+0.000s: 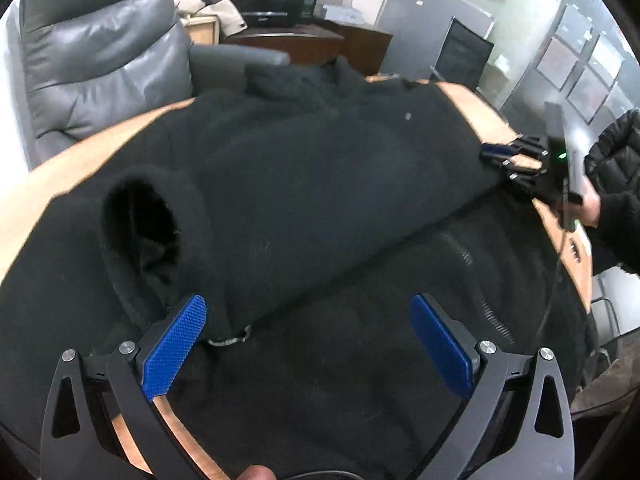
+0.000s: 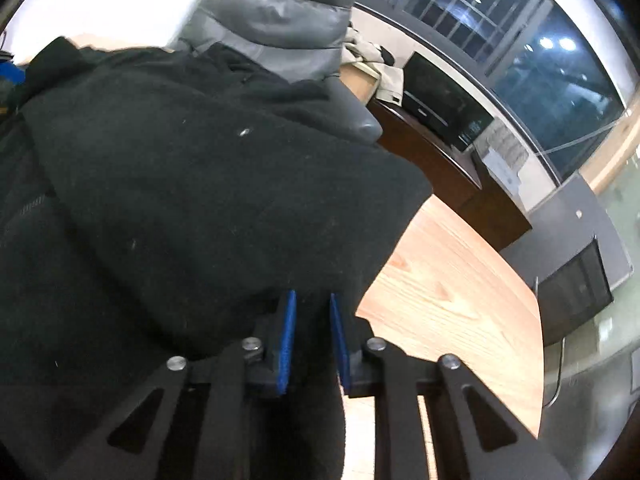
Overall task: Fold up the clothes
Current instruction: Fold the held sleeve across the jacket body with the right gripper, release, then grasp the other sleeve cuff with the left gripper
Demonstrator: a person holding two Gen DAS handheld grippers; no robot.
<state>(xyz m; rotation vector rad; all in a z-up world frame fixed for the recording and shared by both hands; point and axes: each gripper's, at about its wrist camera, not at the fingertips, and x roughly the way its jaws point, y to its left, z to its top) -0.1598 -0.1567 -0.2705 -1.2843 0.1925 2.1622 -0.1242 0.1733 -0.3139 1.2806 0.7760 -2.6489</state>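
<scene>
One black fleece garment sprawls across the wooden table, a sleeve folded over its body. It looks thick, soft and limp, so I judge hems and cuffs the best holds. My right hand-held gripper pinches its edge; my left hand-held gripper hovers spread above the cloth.
</scene>
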